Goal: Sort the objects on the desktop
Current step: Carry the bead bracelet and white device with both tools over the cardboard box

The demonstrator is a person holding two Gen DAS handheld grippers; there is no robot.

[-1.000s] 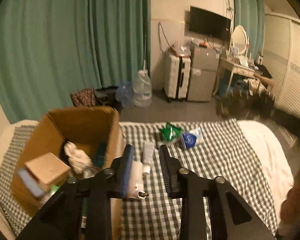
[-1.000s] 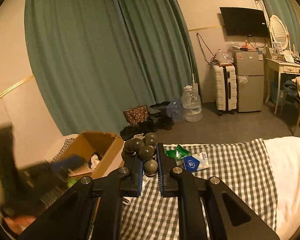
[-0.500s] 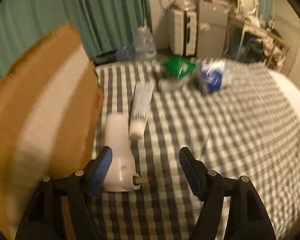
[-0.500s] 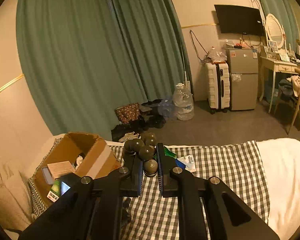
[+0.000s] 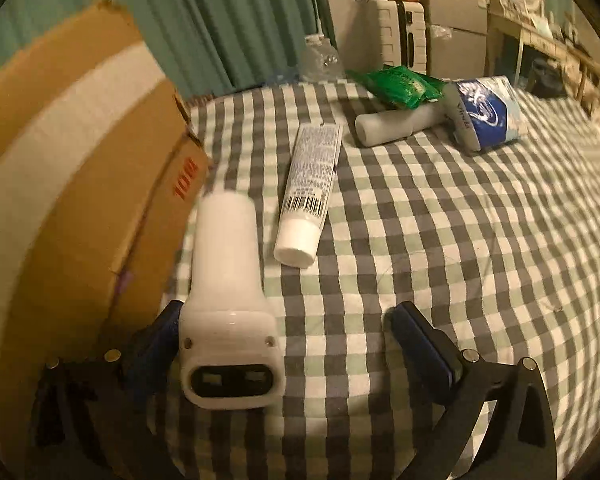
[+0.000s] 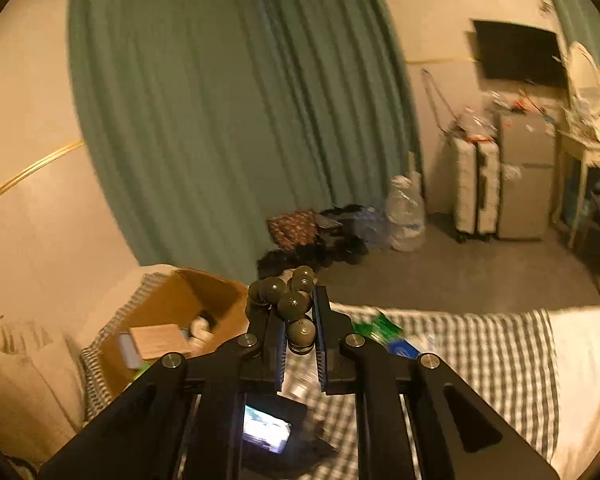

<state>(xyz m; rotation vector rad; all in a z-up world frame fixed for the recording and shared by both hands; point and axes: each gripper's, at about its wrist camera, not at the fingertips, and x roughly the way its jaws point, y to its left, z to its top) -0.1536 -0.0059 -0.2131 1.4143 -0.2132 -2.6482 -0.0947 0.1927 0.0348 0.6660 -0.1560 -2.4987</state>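
Lying on the checkered cloth (image 5: 440, 248) beside the cardboard box (image 5: 80, 184), the white device (image 5: 226, 300) sits between my left gripper (image 5: 284, 336), whose jaws have just been opening wide. I should close squarely on its broad head. My right gripper (image 6: 299, 334) is clamped on the cluster of dark balls (image 6: 292, 300).

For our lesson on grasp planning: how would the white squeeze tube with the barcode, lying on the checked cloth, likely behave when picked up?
The white squeeze tube has a flat crimped end, so it probably will not roll. Its body looks soft and may dent under pressure. The round cap looks stiffer, likely the safer grip.
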